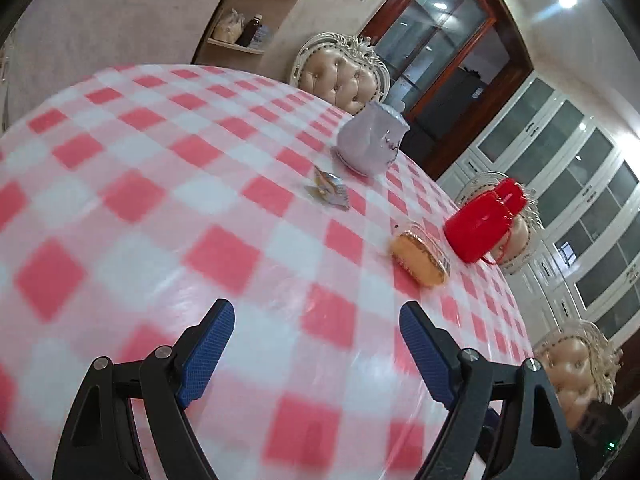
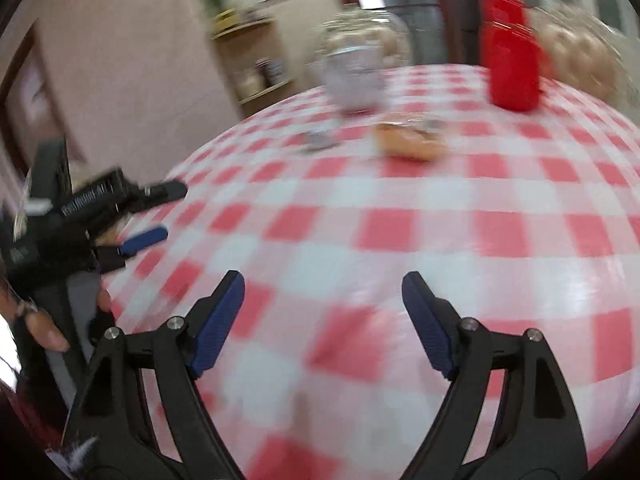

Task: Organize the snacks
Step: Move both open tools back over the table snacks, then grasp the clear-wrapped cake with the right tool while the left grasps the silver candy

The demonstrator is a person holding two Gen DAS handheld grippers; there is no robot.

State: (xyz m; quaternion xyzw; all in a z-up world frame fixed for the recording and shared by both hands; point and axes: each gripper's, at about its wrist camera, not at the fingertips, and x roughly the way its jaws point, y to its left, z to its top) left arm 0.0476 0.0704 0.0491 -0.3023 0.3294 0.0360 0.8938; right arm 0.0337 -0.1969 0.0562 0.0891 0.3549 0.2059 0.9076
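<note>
Your left gripper has its jaws released and spread wide, nothing between the blue pads, only bare checked cloth of the bench beneath them. The same holds for your right gripper: jaws apart and empty, angled down at the cloth. That reads as two free hands lined up for a fresh pick, not a carry.

Beyond the left jaws, ahead and a little to the right, the wrapped round cake lies flat and alone, so it looks like the easiest next grasp. Farther ahead, slightly right of their midline, sits a small snack packet, also loose on the cloth. Past both stand the pale lilac container and the red container, upright and well apart from the snacks, probably where the snacks belong.
</note>
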